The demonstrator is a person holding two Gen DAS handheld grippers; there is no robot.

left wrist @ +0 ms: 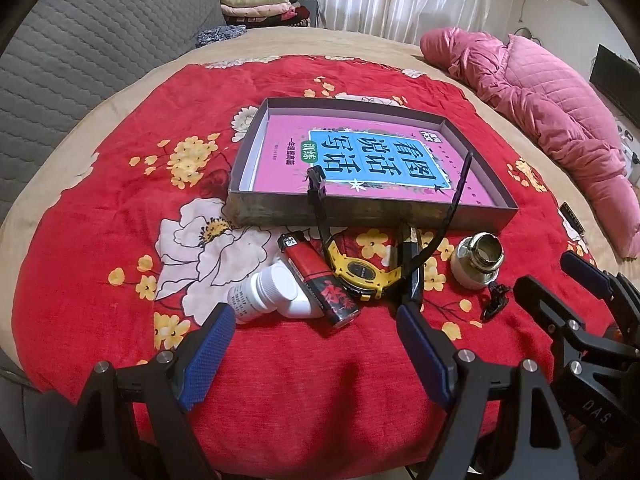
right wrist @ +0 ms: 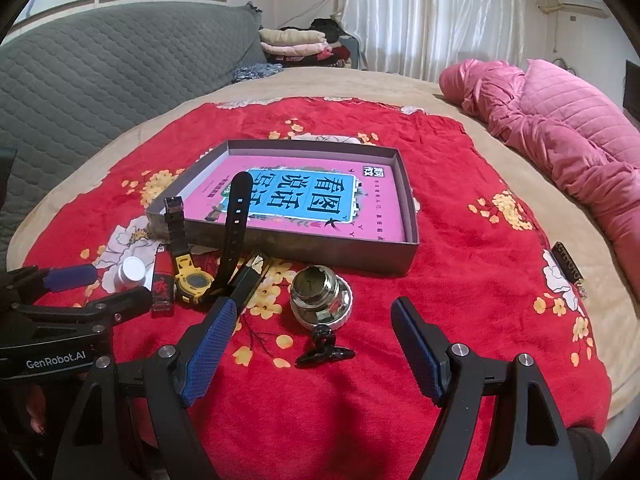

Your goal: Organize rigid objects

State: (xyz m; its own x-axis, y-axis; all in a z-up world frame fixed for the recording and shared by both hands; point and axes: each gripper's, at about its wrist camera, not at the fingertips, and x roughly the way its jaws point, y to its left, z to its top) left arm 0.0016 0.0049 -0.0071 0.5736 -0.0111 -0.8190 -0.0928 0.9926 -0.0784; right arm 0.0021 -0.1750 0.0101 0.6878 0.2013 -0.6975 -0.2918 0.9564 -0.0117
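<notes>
A grey shallow box (left wrist: 276, 214) (right wrist: 280, 246) with a pink and blue book (left wrist: 360, 160) (right wrist: 312, 200) inside lies on the red flowered blanket. In front of it lie a white pill bottle (left wrist: 272, 292) (right wrist: 130, 272), a red lighter (left wrist: 320, 280) (right wrist: 163, 284), a yellow watch (left wrist: 360, 272) (right wrist: 194, 282) with black straps, a dark flat bar (left wrist: 412, 268) (right wrist: 250, 280), a white and metal lid (left wrist: 478, 260) (right wrist: 320, 296) and a black clip (left wrist: 496, 300) (right wrist: 324, 346). My left gripper (left wrist: 316, 344) (right wrist: 84, 292) is open just short of the bottle and lighter. My right gripper (right wrist: 310, 344) (left wrist: 560, 276) is open around the clip.
A pink quilted coat (left wrist: 540, 108) (right wrist: 560, 120) lies at the right on the beige bed cover. A grey quilted sofa back (left wrist: 80, 48) (right wrist: 100, 60) stands at the left. Folded clothes (left wrist: 260, 6) (right wrist: 296, 44) are stacked at the back. A small dark tag (right wrist: 568, 268) lies right.
</notes>
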